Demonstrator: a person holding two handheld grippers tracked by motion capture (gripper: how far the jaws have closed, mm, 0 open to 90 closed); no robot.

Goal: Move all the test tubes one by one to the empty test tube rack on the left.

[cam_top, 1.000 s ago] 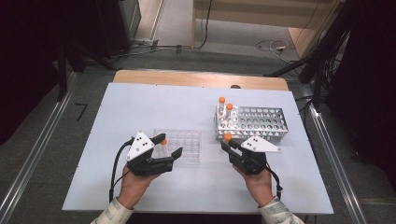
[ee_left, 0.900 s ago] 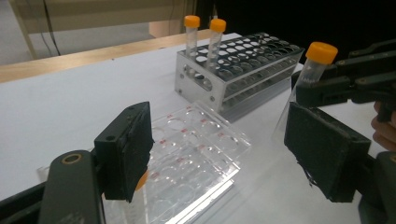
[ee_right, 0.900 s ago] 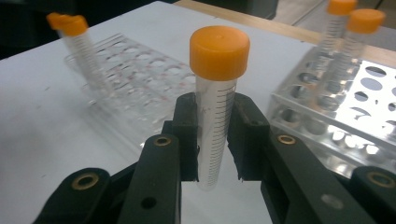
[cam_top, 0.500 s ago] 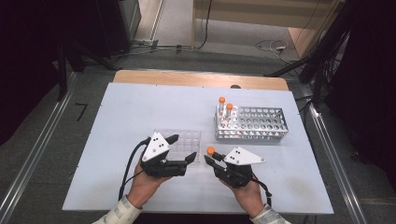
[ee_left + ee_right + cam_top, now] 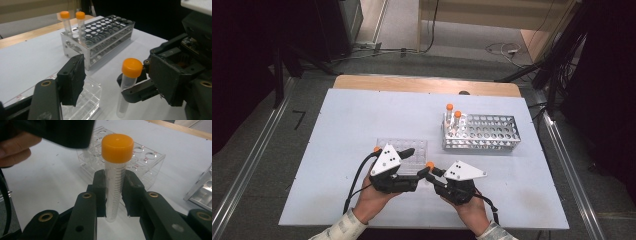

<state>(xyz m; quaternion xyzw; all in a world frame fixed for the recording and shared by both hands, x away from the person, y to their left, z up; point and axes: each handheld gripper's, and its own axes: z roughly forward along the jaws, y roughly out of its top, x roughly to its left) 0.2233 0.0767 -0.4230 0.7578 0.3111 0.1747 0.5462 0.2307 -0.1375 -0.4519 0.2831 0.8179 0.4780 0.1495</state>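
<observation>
The right gripper [image 5: 113,192] has its two black jaws clamped on a clear graduated tube [image 5: 114,187] with an orange cap [image 5: 117,147], gripping it on the middle of its body and holding it upright, cap uppermost. In the high view that tube [image 5: 430,165] sits near the front of the white table [image 5: 362,110], between the two hands, just at the near right corner of the clear plastic rack [image 5: 412,150]. The left gripper [image 5: 404,167] lies over that clear rack with its jaws parted and nothing between them; they have just been closing somewhat. In the left gripper view one of its pads [image 5: 72,80] stands beside the held tube [image 5: 127,90] with a clear gap, and the tube's lower end looks to be off the table, though the angle makes that hard to judge. Well apart, toward the far right, stands the metal rack [image 5: 484,132] (a perforated block of many holes) with two more orange-capped tubes [image 5: 453,116] upright in its left end, side by side
</observation>
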